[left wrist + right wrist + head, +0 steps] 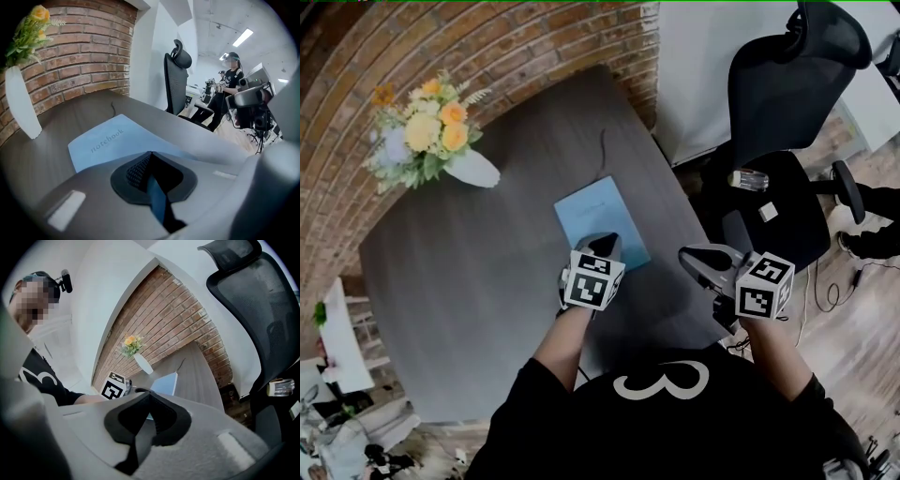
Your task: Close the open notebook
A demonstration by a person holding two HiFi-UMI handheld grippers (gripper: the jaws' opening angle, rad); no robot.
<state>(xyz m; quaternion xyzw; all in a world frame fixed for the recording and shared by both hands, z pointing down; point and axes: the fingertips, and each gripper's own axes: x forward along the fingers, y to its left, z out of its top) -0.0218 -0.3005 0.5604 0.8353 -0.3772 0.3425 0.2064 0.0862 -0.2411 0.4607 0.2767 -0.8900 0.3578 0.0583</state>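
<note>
A light blue notebook lies shut and flat on the dark grey table, its cover printed "notebook". My left gripper hovers over the notebook's near edge with its jaws shut and nothing between them; in the left gripper view its tips meet above the blue cover. My right gripper hangs off the table's right edge, also shut and empty. In the right gripper view the closed tips point toward the notebook and the left gripper's marker cube.
A white vase of yellow flowers stands at the table's far left by the brick wall. A thin cable lies beyond the notebook. A black office chair stands to the right. A person stands far off.
</note>
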